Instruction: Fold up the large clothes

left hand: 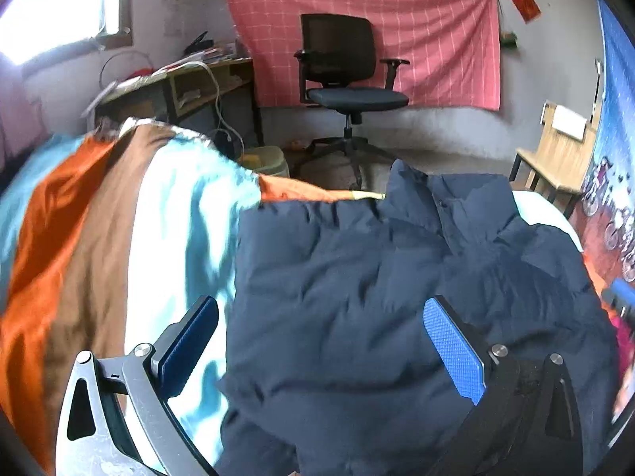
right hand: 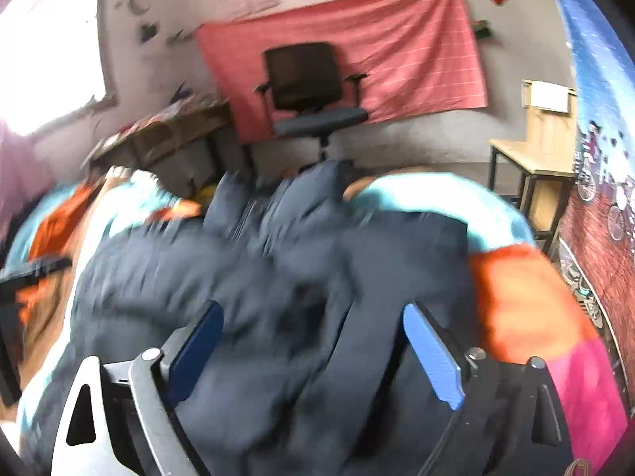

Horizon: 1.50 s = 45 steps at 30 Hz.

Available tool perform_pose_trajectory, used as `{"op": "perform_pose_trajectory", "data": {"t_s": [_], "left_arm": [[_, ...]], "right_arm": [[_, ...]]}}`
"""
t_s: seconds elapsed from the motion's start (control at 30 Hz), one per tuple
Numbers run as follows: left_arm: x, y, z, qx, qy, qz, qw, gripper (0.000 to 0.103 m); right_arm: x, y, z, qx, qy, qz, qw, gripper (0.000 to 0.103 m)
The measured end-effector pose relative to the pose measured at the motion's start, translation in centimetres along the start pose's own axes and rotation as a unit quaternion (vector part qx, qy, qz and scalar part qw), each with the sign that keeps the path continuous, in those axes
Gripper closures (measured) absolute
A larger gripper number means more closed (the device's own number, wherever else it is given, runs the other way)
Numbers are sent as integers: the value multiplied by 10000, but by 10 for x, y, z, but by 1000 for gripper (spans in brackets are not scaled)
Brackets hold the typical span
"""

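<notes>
A dark navy padded jacket [left hand: 377,277] lies spread on a bed with a striped orange, brown, white and light blue cover [left hand: 99,218]. My left gripper [left hand: 321,341] is open, its blue pads wide apart just above the jacket's near left part, holding nothing. In the blurred right wrist view the jacket [right hand: 278,277] lies bunched and partly folded on the bed. My right gripper [right hand: 313,349] is open over the jacket's near edge, with dark fabric between the fingers but not clamped.
A black office chair [left hand: 341,71] stands on the floor beyond the bed before a pink cloth on the wall. A cluttered desk [left hand: 178,87] is at the left. A wooden bench [left hand: 555,150] stands at the right. A printed hanging [right hand: 595,198] lines the right side.
</notes>
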<state>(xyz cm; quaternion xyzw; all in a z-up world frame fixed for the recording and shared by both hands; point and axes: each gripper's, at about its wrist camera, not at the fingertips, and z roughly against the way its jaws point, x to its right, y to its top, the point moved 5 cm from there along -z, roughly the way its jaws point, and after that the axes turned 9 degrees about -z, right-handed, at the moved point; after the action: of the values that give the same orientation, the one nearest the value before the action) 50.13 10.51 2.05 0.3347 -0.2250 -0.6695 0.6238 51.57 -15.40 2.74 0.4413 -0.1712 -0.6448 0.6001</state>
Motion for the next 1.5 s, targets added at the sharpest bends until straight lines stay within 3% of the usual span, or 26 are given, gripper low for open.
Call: {"op": "perform_pose_trajectory", "data": {"t_s": [0.1,0.27,0.4,0.5,0.63,0.73,0.87,0.97,1.03,1.07,1.13,1.2,1.27,1.4,1.5], "left_arm": [[8,36,-12,-128,132,47,9998,2],[11,82,-54,-238,26,582,9980,2],[16,106,-89,-90,19,695,9975,2],[21,112,-113,19,0,765,9971,2],[37,109,-144,-34,19,640,9979,2],[43,114,-167,-127,13,604,9981,2],[39,124,-194,-282,-255,988,9944,2],[35,127,-209,-365,-359,1191,9916,2],[32,122,-219,-440,-486,1329,9890,4],[33,122,-223,-465,-538,1388,9878,8],[33,119,-229,-503,-711,1521,9845,30],[33,118,-238,-643,-897,1607,9808,66],[34,117,-243,-753,-1040,1656,9778,81],[32,117,-221,-482,-1062,1624,9798,93],[25,111,-194,-396,-994,1902,9759,94]], "right_arm": [[3,40,-27,-79,163,-626,9979,9],[9,78,-96,-428,242,-1450,9882,9],[12,97,-142,-239,310,-1864,9817,9],[14,98,-180,-102,725,-2099,9750,9],[17,71,-215,-79,744,-1941,9781,9],[19,68,-210,214,806,-1860,9790,9],[18,67,-205,459,892,-1816,9782,9],[17,68,-206,524,909,-1753,9789,21],[17,68,-207,510,894,-1765,9789,37],[18,68,-208,509,878,-1801,9784,40],[21,68,-208,514,865,-1893,9767,48],[22,67,-210,506,873,-1922,9762,51],[22,67,-210,506,872,-1918,9762,56],[28,64,-214,517,1065,-2065,9713,72],[32,61,-224,307,1361,-2201,9655,77]]}}
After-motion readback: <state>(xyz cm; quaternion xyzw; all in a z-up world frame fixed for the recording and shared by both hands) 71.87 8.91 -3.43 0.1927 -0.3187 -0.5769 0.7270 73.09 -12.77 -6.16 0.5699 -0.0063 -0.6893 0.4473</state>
